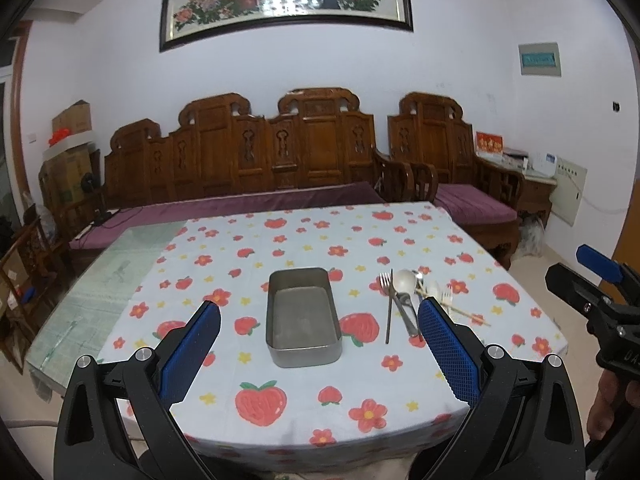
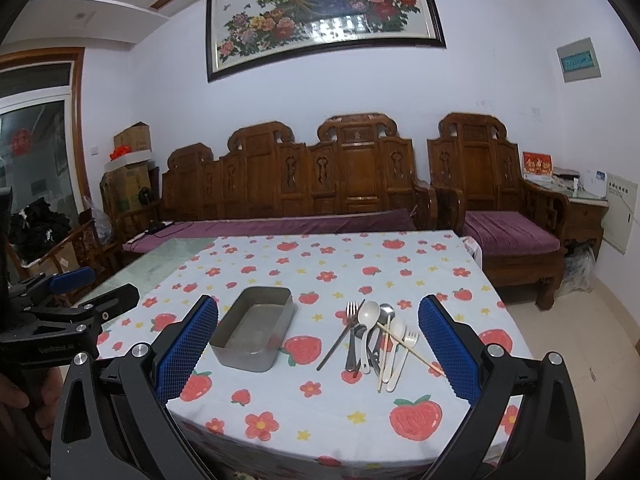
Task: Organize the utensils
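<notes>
A heap of utensils point(image 2: 376, 336) lies on the counter point(image 2: 360, 264), toward its right edge and nearer the front edge than the back. In it are a metal fork point(image 2: 351, 332), a white ladle spoon point(image 2: 367, 320), a steel spoon point(image 2: 386, 314), a white plastic spoon and fork point(image 2: 402, 340), a dark chopstick point(image 2: 340, 336) and pale wooden chopsticks point(image 2: 408, 346), overlapping one another. Just beside the heap, toward the counter's middle, sits an empty metal tray point(image 2: 256, 330). A strawberry-and-flower cloth point(image 1: 280, 240) covers most of the counter. The right gripper point(image 2: 318, 344) hovers above the front edge with its blue fingers point(image 2: 450, 350) spread wide, holding nothing. The left gripper point(image 1: 320, 344) hangs likewise, fingers point(image 1: 192, 350) wide apart and empty, the tray between them in its view. Behind stands a carved wooden bench point(image 2: 320, 176).
</notes>
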`<state>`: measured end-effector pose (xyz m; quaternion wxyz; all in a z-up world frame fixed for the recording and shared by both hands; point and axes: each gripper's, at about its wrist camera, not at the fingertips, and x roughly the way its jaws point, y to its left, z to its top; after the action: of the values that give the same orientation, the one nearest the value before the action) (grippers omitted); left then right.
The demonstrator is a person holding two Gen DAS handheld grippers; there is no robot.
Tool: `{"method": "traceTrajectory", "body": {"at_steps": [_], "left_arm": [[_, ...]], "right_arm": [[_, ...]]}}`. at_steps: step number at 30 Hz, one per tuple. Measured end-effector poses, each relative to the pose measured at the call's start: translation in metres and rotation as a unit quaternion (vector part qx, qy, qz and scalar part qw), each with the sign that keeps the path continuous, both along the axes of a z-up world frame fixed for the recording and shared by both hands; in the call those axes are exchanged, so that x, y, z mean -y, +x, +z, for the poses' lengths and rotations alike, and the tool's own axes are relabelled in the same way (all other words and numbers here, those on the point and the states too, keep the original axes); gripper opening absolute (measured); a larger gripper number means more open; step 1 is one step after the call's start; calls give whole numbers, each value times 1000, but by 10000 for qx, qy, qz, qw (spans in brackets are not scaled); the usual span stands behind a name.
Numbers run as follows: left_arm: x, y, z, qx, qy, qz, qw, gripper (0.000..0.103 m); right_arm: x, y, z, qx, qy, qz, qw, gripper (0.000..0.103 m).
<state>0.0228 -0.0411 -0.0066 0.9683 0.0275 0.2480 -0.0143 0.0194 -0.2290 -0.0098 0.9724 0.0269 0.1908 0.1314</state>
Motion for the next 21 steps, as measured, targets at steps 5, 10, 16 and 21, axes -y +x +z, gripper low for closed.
{"method": "traceTrajectory", "body": {"at_steps": [5, 10, 16, 21], "left_arm": [[-2, 21, -17, -111, 11, -182, 9998, 95], [0, 41, -33, -286, 19, -379, 9989, 95], [6, 72, -55, -512, 19, -563, 9971, 95], [8, 97, -75, -730, -20, -755, 9945, 95]], "right_arm": [[5, 23, -17, -155, 12, -18, 9999, 100], [12, 49, -32, -299, 5, -16, 9996, 97], [25, 83, -50, -531, 24, -35, 9986, 86], [40, 116, -66, -768, 65, -95, 9970, 75]]}}
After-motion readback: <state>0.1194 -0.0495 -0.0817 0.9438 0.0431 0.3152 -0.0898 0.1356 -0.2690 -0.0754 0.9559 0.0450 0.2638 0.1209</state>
